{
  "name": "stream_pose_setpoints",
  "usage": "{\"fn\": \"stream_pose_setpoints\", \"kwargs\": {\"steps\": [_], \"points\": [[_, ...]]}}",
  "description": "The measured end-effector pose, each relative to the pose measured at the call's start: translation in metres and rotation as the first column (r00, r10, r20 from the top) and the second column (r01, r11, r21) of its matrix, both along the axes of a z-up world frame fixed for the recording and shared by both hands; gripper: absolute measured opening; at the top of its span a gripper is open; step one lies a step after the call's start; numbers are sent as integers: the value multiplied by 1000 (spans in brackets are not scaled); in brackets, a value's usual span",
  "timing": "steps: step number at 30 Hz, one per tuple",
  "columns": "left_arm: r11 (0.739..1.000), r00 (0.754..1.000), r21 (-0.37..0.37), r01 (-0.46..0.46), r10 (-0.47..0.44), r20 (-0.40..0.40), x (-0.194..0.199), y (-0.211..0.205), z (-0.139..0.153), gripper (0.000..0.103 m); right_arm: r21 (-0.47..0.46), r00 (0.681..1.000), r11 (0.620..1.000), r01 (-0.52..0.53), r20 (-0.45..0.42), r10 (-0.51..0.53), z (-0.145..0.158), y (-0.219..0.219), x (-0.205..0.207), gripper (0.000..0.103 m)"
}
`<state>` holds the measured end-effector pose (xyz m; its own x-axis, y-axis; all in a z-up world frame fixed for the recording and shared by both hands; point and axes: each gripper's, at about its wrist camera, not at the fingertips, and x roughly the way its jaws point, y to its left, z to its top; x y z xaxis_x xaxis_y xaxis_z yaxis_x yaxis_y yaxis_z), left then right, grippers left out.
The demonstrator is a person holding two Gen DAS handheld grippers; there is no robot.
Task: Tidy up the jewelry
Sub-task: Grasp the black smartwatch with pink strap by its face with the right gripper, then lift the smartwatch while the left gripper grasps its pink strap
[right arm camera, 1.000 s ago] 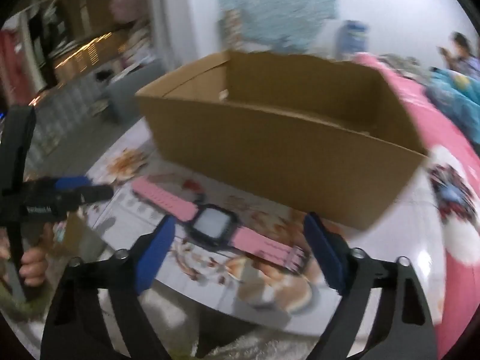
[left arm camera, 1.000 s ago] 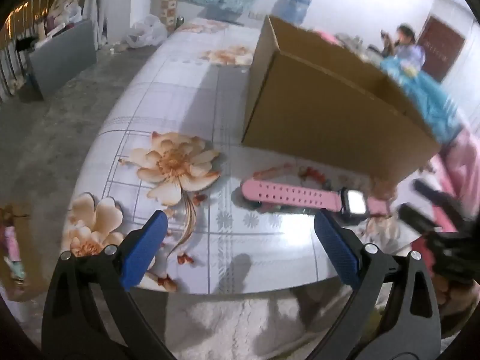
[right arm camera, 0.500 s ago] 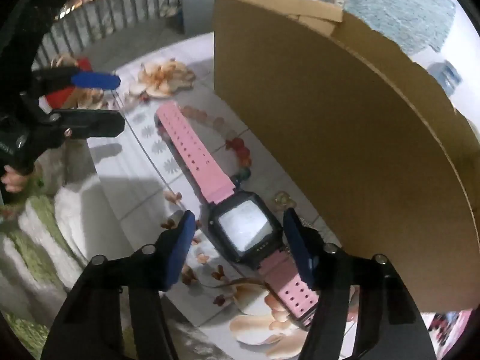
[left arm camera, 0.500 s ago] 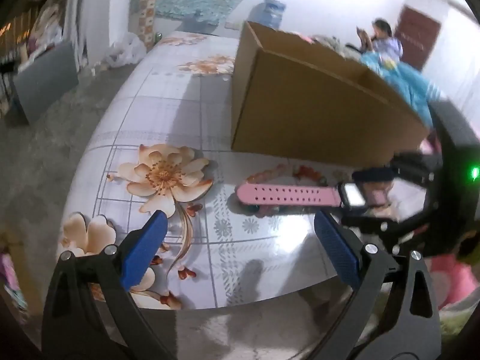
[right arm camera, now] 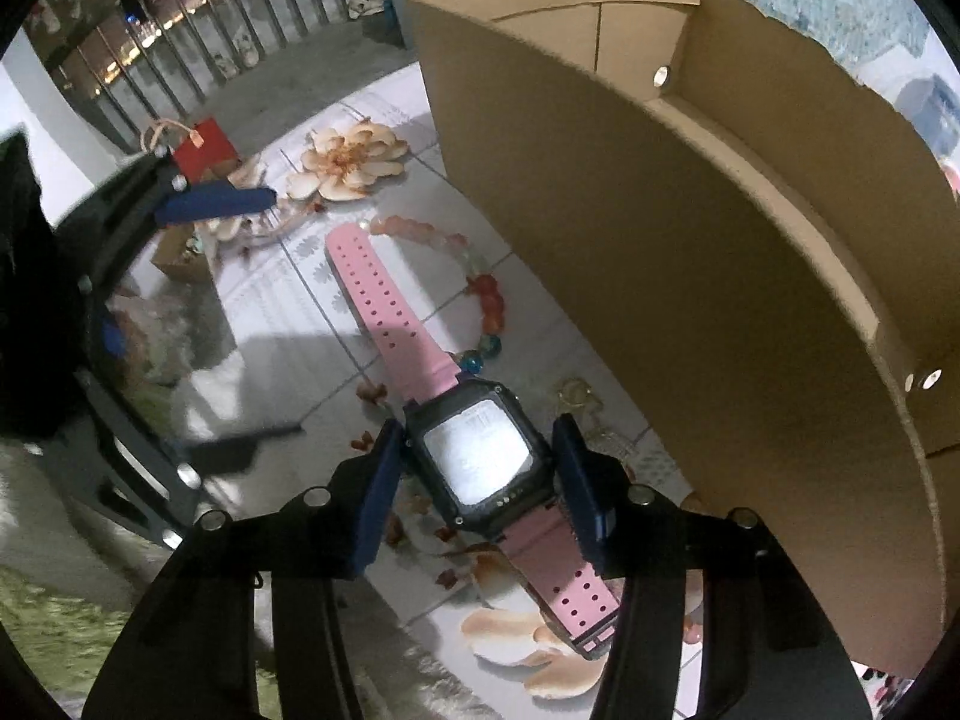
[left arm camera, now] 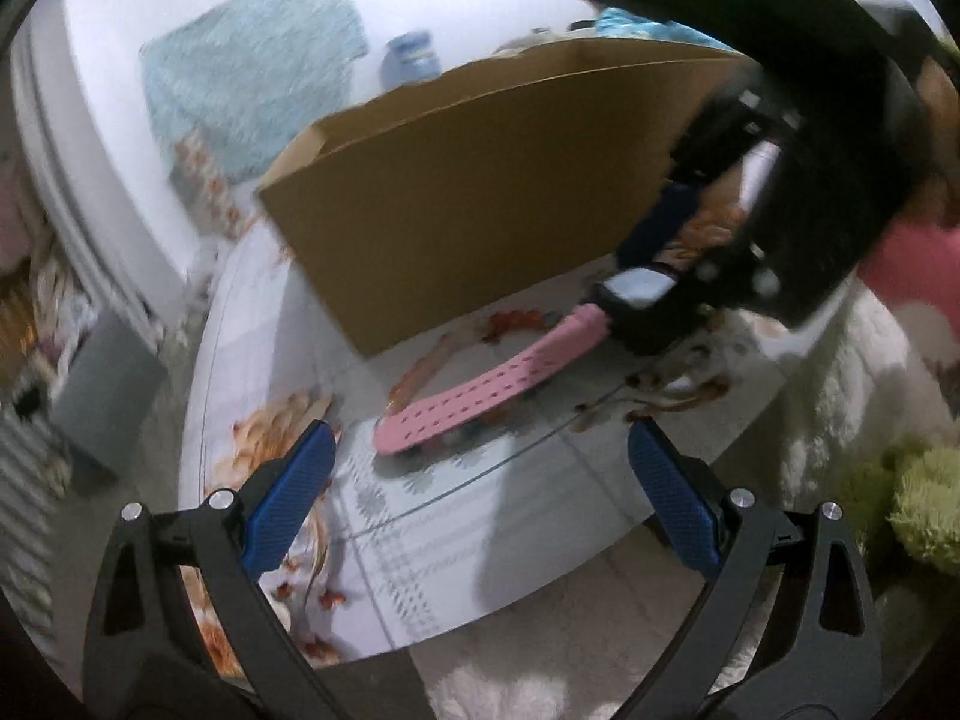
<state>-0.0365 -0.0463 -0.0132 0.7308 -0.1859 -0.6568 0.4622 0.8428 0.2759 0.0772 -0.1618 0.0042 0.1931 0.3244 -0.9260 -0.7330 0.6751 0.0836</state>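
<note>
- The right tool (right arm camera: 477, 480) straddles the watch (right arm camera: 480, 462) on the counter (right arm camera: 282, 312), just in front of the box (right arm camera: 690, 252). Its jaws have just been closing, and the pads look to sit just at the case sides; I can't tell whether they press yet.
- Best to pinch the hard case squarely, not the strap, then lift straight up.
- The left tool (left arm camera: 480, 498) hangs released nearby.
- The case is black and boxy with a glossy screen. The pink strap is perforated and floppy. Round beads (right arm camera: 480, 288) lie beside it on slick floral tile.
</note>
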Motion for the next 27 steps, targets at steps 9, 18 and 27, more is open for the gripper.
{"fn": "stream_pose_setpoints", "kwargs": {"steps": [9, 18, 27], "points": [[986, 995, 147, 76, -85, 51, -3, -28, -7, 48, 107, 991, 994, 29, -129, -15, 12, -6, -4, 50], [992, 985, -114, 55, -73, -156, 24, -2, -7, 10, 127, 993, 990, 60, -105, -47, 14, -22, -23, 50], [979, 957, -205, 16, -75, -279, 46, 12, -12, 7, 85, 987, 984, 155, 27, -158, 8, -46, -56, 50]]}}
